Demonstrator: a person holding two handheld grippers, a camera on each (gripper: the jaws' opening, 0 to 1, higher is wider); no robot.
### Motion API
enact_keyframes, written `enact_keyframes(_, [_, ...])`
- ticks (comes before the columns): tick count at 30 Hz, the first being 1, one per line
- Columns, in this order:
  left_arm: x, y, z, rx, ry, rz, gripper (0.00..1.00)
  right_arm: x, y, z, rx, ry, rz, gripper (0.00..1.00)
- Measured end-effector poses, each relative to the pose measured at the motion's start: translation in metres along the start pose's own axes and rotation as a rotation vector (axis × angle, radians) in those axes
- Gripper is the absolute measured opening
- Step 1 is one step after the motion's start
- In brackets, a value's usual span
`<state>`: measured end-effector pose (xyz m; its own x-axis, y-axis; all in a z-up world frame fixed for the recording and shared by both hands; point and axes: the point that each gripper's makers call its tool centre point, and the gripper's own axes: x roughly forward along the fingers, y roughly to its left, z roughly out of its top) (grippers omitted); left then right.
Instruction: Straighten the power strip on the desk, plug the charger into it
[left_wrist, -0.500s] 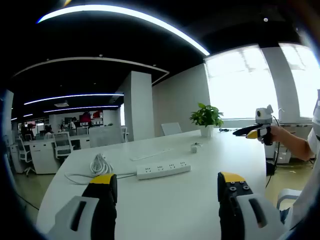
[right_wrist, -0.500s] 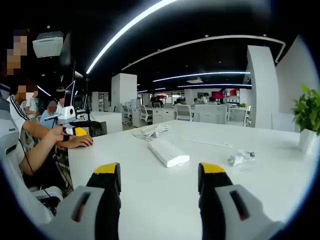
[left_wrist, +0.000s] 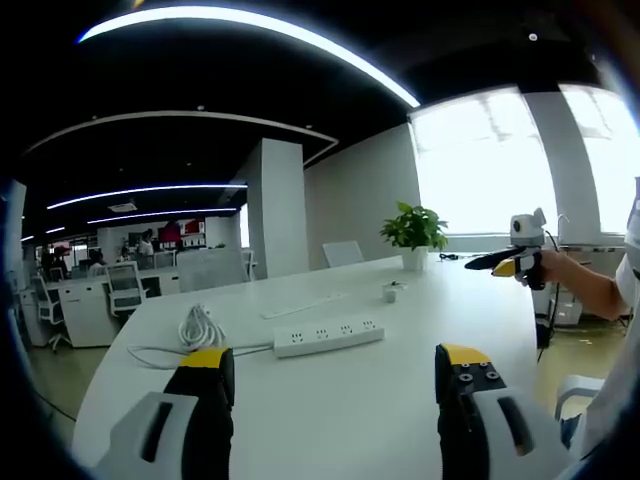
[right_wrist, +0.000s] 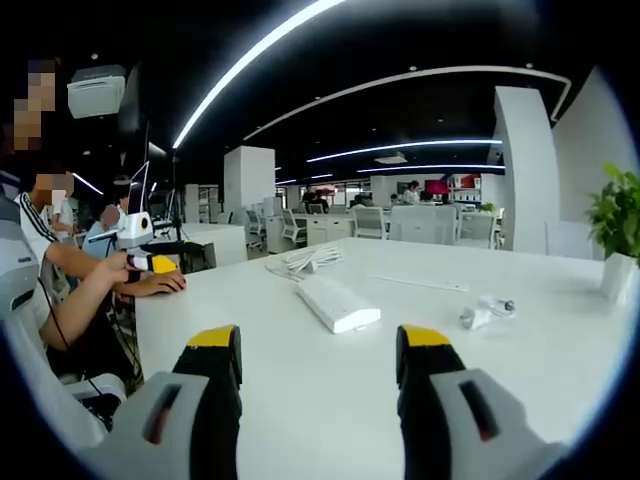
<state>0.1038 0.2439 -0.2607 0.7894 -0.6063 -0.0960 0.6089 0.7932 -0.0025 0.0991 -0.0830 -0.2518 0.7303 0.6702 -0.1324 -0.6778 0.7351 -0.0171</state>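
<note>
A long white power strip (left_wrist: 328, 338) lies askew on the white table (left_wrist: 350, 410), its coiled cord (left_wrist: 198, 328) beside it. A small white charger (right_wrist: 484, 312) sits apart. Both the left tongs (left_wrist: 335, 365) and right tongs (right_wrist: 316, 345) gape wide, empty.

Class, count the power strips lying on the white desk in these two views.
1. The white power strip lies near the middle of the desk, its coiled cable beside one end. The right gripper view shows the same strip end-on.
</note>
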Motion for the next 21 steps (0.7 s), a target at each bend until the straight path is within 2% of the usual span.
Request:
enact_keyframes(12, [0.004, 0.003, -0.006, -0.004, 0.015, 0.0, 0.85, 0.008, -0.007, 0.0, 0.003, 0.004, 0.005, 0.62])
enact_keyframes(21, [0.007, 0.004, -0.008, -0.005, 0.021, -0.002, 0.84, 0.019, -0.002, 0.003, -0.002, -0.005, 0.026, 0.62])
